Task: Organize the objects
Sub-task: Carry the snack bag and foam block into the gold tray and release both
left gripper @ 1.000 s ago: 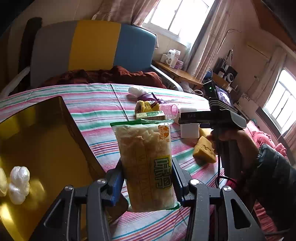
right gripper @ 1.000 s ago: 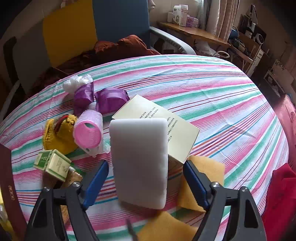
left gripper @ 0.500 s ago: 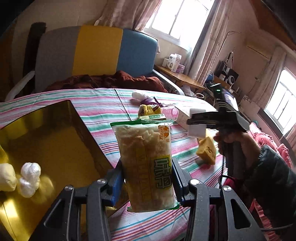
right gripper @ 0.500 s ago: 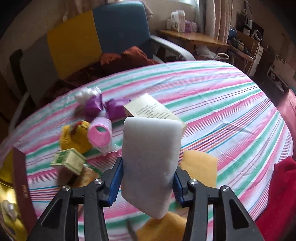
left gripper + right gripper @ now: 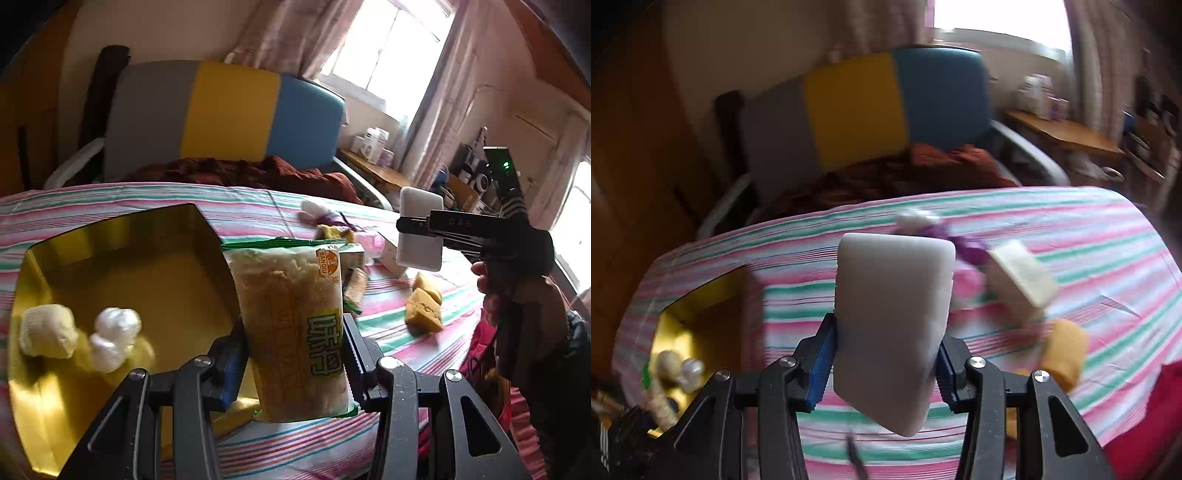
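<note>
Left gripper jaws clamped on snack bag, hiding gold tray edge; right gripper jaws clamped on white sponge, clutter at 2 o'clock blurred

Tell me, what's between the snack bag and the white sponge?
In the left wrist view, a small green box and a pink roller lie on the striped cloth between the snack bag and the white sponge.
</note>
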A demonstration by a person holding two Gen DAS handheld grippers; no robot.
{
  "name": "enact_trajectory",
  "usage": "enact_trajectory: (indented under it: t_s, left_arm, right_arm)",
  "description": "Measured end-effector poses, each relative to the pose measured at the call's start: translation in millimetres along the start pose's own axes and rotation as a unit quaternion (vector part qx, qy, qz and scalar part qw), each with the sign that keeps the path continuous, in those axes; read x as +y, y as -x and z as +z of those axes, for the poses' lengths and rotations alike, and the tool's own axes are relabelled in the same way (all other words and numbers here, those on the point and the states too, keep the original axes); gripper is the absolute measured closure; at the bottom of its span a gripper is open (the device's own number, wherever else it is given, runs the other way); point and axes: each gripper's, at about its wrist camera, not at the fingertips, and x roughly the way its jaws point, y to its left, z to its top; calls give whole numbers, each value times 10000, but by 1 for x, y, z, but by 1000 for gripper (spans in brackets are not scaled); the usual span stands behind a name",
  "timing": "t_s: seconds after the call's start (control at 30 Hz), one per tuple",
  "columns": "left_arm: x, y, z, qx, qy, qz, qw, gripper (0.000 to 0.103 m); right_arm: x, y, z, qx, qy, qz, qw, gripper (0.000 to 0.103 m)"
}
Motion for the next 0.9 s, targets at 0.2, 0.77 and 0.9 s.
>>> enact_trajectory:
  t_s: [0.2, 0.77, 0.9]
  left_arm:
    - [31, 29, -7, -134, 315, 476, 9983, 56]
    - [106, 75, -44, -186, 960, 2041, 9741, 56]
    - [117, 77, -51, -140, 1067, 2163, 9704, 56]
  right_arm:
    - [61, -6, -6, 105, 504, 566, 9971, 55]
    - [186, -37, -34, 563, 1574, 1439, 9754, 55]
    - [195, -40, -38, 630, 1662, 1488, 9728, 55]
